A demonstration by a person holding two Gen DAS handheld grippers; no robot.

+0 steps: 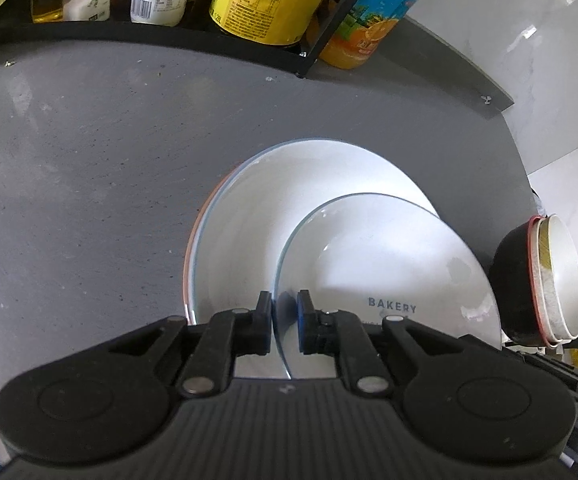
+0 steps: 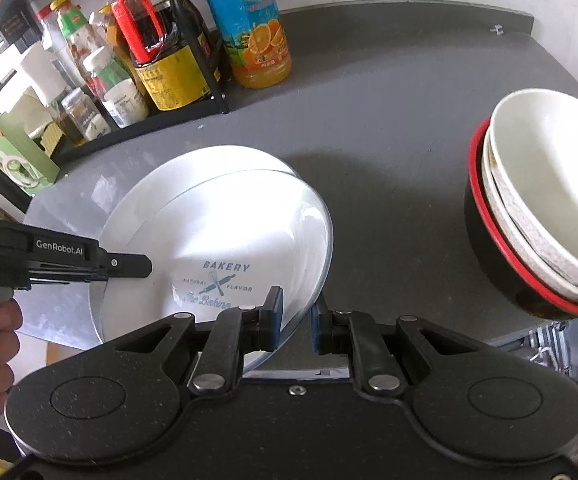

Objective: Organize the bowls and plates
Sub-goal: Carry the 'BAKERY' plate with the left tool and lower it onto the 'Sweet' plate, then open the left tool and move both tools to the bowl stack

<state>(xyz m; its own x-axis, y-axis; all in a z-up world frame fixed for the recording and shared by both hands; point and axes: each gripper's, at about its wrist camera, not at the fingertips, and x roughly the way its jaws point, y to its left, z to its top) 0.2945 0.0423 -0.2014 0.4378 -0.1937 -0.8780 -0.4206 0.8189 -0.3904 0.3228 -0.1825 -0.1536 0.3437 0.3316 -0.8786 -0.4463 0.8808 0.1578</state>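
Nearest you, both grippers straddle the rim of the BAKERY plate (image 2: pixel 229 240): your left gripper (image 1: pixel 284 322) has its fingers narrowed onto the near edge, one pad touching, the other with a sliver of gap, so I can't tell if it's truly clamped. Your right gripper (image 2: pixel 295 322) sits on the opposite, right-hand edge, fingers slightly apart with the rim between them. The plate is tilted, lifted on your right side, lying over the bigger plate (image 1: pixel 249 216) on the grey table (image 1: pixel 89 160). Further right, well apart, the stacked bowls (image 2: pixel 541 208) look done. Beyond that, the bottle rack (image 2: pixel 193 60).
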